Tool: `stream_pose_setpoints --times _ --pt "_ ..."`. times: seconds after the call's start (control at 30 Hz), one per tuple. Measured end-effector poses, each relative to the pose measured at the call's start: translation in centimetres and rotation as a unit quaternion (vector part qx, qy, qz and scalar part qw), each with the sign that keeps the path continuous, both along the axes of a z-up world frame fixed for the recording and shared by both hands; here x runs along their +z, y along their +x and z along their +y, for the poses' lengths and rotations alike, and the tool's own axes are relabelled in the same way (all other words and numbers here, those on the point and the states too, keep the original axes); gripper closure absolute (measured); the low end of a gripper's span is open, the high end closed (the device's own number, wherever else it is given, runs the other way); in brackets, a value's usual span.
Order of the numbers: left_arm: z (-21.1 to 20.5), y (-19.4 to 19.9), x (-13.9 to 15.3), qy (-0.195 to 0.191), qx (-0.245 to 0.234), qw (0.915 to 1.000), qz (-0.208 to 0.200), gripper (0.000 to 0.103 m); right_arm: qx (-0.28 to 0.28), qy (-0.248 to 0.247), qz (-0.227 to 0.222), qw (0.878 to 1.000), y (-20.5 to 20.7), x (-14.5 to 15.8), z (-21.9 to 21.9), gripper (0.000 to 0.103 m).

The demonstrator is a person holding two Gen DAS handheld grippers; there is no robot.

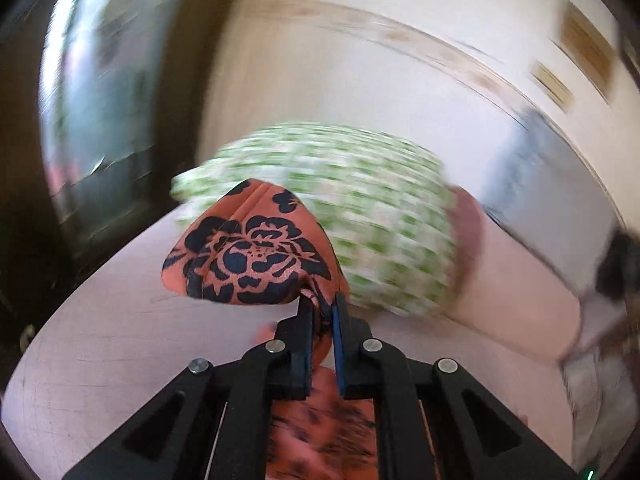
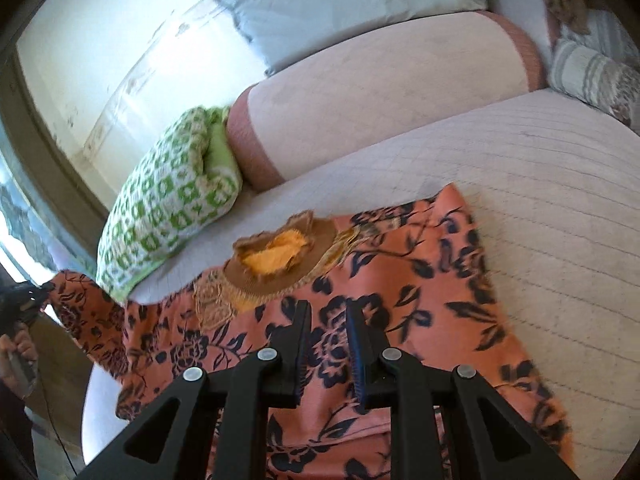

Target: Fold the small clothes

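Note:
An orange garment with a dark blue flower print (image 2: 400, 292) lies spread on the quilted bed, with a brown and yellow embroidered neckline (image 2: 276, 258) near its far edge. My left gripper (image 1: 322, 304) is shut on a bunched part of this garment (image 1: 248, 260) and holds it lifted above the bed. In the right wrist view the left gripper (image 2: 24, 308) shows at the far left, holding the garment's sleeve end off the bed edge. My right gripper (image 2: 328, 312) hovers over the garment's middle with its jaws a little apart and nothing between them.
A green and white patterned pillow (image 2: 168, 200) lies at the head of the bed, next to a pink bolster (image 2: 380, 92). A light blue pillow (image 2: 332, 0) leans on the wall behind. Striped cushions (image 2: 592, 72) sit at the far right. The quilted bedcover (image 2: 560, 200) stretches right.

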State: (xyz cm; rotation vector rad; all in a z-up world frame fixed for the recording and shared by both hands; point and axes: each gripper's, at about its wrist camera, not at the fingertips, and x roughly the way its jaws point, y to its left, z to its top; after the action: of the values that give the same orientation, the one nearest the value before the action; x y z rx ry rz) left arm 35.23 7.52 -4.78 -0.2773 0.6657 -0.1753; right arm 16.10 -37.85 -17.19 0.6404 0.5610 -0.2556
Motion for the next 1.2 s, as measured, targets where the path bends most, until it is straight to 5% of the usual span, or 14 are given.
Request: stream_pose_setpoints --times 0.2,0.37,0.4,0.47,0.5,0.6,0.67,0.73,0.83,0.93,1.07,1.2 --pt "-15.3 -4.7 1.0 0.042 -0.13 0.9907 -0.002 0.095 -0.035 0.026 -0.014 0.999 -3.1 0.4 -3.9 0.082" --pt "-27.7 -8.2 -2.5 0.07 -0.222 0.9716 0.044 0.093 -0.054 0.068 -0.029 0.996 -5.1 0.5 -7.3 0.082" --pt "-29.6 -8.7 -3.6 0.073 -0.242 0.9652 0.066 0.09 -0.056 0.078 -0.03 0.995 -5.4 0.4 -8.1 0.082" --pt "-32.9 -9.8 -5.7 0.079 -0.297 0.9442 0.118 0.066 -0.058 0.094 -0.03 0.993 -5.8 0.1 -9.2 0.082" --pt "-34.0 -10.5 -6.4 0.087 -0.318 0.9336 0.14 0.062 -0.059 0.101 -0.03 0.993 -6.0 0.0 -9.5 0.082" --pt "-34.0 -12.0 -6.3 0.096 -0.349 0.9235 0.126 0.052 -0.059 0.122 -0.026 0.99 -6.1 -0.5 -10.5 0.082" --pt "-31.8 -11.8 -5.2 0.085 -0.344 0.9299 0.098 0.037 -0.053 0.119 -0.023 0.991 -5.8 -0.5 -10.3 0.082" --pt "-28.5 -11.5 -4.1 0.066 -0.308 0.9462 0.073 0.031 -0.043 0.124 -0.026 0.991 -5.4 -0.4 -9.9 0.082" --pt "-23.4 -9.6 -4.7 0.073 -0.223 0.9702 0.062 0.028 -0.029 0.139 -0.031 0.989 -4.6 -0.7 -9.3 0.082" --pt "-17.7 -6.8 -7.8 0.08 -0.129 0.9842 0.092 0.028 -0.003 0.149 -0.019 0.989 -3.0 -1.2 -8.0 0.082" --pt "-11.1 -4.5 -11.3 0.066 -0.037 0.9893 0.125 0.029 0.015 0.186 0.006 0.982 -0.3 -3.0 -7.0 0.082" --pt "-8.3 -3.2 -13.7 0.06 -0.009 0.989 0.135 0.029 0.0 0.168 0.042 0.985 2.1 -4.4 -6.7 0.082"
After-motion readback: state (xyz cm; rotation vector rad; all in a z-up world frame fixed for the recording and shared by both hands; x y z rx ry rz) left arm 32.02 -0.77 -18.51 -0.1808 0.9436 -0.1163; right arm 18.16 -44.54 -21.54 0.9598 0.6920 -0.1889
